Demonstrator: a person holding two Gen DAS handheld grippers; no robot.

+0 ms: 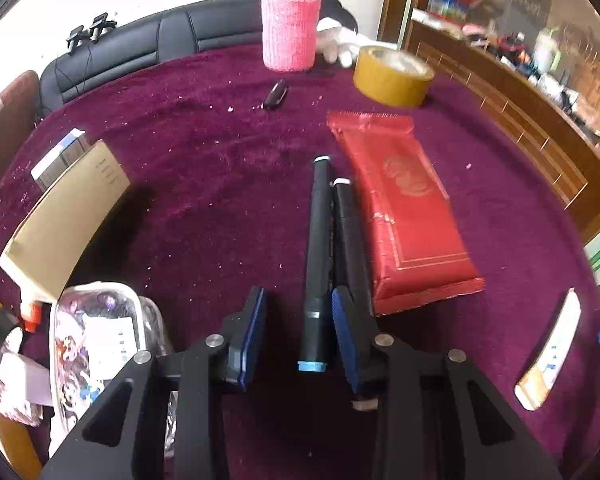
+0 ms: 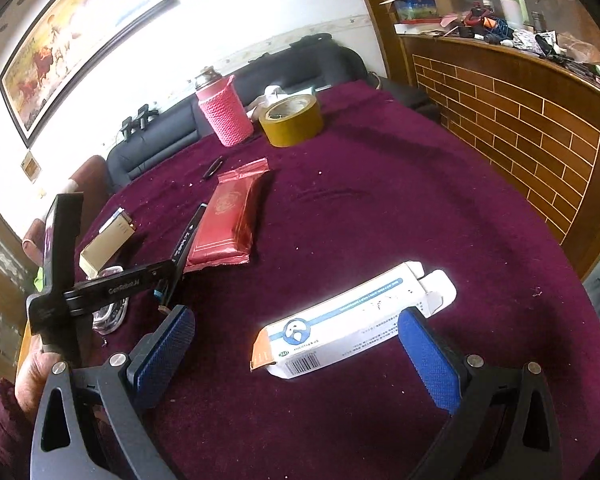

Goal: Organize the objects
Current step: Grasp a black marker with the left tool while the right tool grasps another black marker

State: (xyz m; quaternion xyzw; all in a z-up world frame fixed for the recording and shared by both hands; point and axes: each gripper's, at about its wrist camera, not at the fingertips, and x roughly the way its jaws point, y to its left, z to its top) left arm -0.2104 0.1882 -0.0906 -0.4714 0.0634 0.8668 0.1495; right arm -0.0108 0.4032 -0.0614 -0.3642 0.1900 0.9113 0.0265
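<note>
Little looks sorted: the red foil packet (image 1: 404,216), yellow tape roll (image 1: 392,76) and white carton (image 2: 352,320) lie scattered. The left gripper (image 1: 300,332) has a black blue-capped marker (image 1: 318,264) between its jaws, pads apart from it. The right gripper (image 2: 296,356) is spread wide around the near carton.

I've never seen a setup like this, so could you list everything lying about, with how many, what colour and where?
Marker pens: two, black, side by side mid-table; one lies between the left jaws.
Red packet: one, right of the pens.
Tape roll: one, yellow-brown, far side.
Bottle in knitted sleeve: one, pink, far edge.
White carton: one, white and blue, between the right jaws.
Tan box: one, left side.
Clear patterned pouch: one, near left.
Tablecloth: one, plum.
Left gripper: black, blue pads, open.
Right gripper: black, blue pads, open wide.
</note>
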